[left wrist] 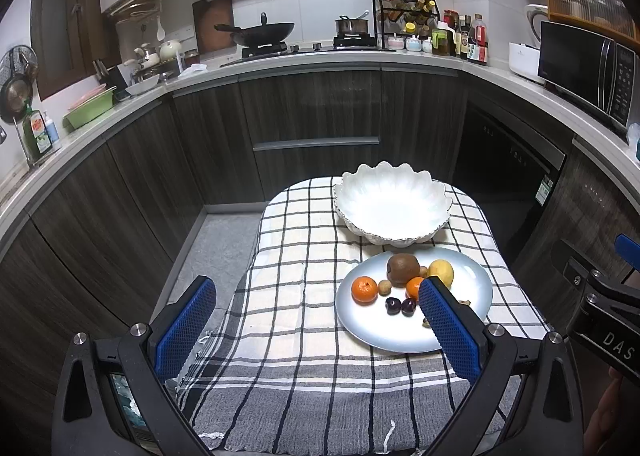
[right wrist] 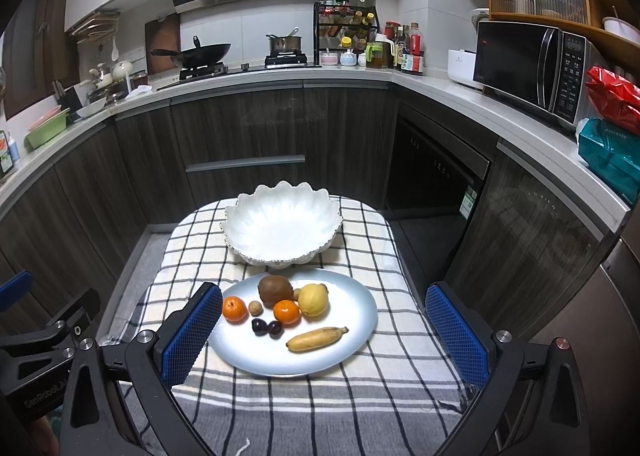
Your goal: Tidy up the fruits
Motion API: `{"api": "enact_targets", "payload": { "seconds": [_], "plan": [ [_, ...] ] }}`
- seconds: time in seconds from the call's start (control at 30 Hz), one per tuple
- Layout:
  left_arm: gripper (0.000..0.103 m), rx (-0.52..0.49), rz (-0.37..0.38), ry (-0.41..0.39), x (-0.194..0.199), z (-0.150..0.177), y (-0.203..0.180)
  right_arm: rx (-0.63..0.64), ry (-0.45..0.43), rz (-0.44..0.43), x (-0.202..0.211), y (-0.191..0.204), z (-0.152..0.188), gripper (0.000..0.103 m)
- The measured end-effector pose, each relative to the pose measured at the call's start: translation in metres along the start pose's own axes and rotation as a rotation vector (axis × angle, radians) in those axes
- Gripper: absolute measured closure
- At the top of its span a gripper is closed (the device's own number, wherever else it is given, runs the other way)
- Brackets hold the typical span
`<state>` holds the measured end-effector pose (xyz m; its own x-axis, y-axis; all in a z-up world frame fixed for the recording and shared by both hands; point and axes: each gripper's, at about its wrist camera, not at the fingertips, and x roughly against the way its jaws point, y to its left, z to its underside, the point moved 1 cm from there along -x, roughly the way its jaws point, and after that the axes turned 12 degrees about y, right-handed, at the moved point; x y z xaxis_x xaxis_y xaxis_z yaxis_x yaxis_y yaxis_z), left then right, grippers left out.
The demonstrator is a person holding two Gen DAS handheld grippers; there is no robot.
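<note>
All the fruit is sitting on the pale blue plate [right wrist: 360,320] at the near end of the checked cloth [right wrist: 360,396], and the white scalloped bowl [right wrist: 280,224] is standing bare just behind it. On the plate are lying a brown kiwi [right wrist: 274,289], a lemon [right wrist: 313,299], two mandarins [right wrist: 234,308], a small banana [right wrist: 317,338], two dark cherries [right wrist: 267,327] touching each other and a small tan round fruit, perhaps a longan [right wrist: 255,308].

I'd guess the banana is soft and bruising easily, so a light pinch across its middle looks best. The cherries are likely slick and apt to roll, and the kiwi and lemon look firm enough to take around their widest part.

The left gripper [left wrist: 316,312] and the right gripper [right wrist: 324,328] are hovering side by side above the near edge of the cloth, pointing towards the plate. Both are gaping wide and carrying nothing.
</note>
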<state>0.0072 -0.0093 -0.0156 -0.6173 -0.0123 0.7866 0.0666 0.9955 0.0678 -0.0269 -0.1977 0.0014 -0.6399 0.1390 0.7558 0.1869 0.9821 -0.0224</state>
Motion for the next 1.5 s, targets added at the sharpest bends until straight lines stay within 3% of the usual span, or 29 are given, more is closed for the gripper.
{"api": "enact_targets", "payload": {
  "seconds": [0.57, 1.07, 1.27, 1.5],
  "plan": [
    [0.0, -0.01, 0.006, 0.006, -0.007, 0.003, -0.002, 0.001, 0.01, 0.004, -0.005, -0.002, 0.004, 0.0],
    [0.0, -0.058, 0.01, 0.053, -0.05, -0.003, -0.012, -0.006, 0.07, 0.024, -0.06, -0.006, 0.004, 0.0],
    [0.0, -0.057, 0.062, 0.081, -0.077, -0.014, -0.018, -0.006, 0.091, 0.021, -0.087, -0.006, -0.002, 0.0],
    [0.0, -0.07, 0.033, 0.098, -0.114, -0.02, -0.026, 0.014, 0.102, 0.045, -0.121, -0.004, -0.008, 0.0]
  ]
}}
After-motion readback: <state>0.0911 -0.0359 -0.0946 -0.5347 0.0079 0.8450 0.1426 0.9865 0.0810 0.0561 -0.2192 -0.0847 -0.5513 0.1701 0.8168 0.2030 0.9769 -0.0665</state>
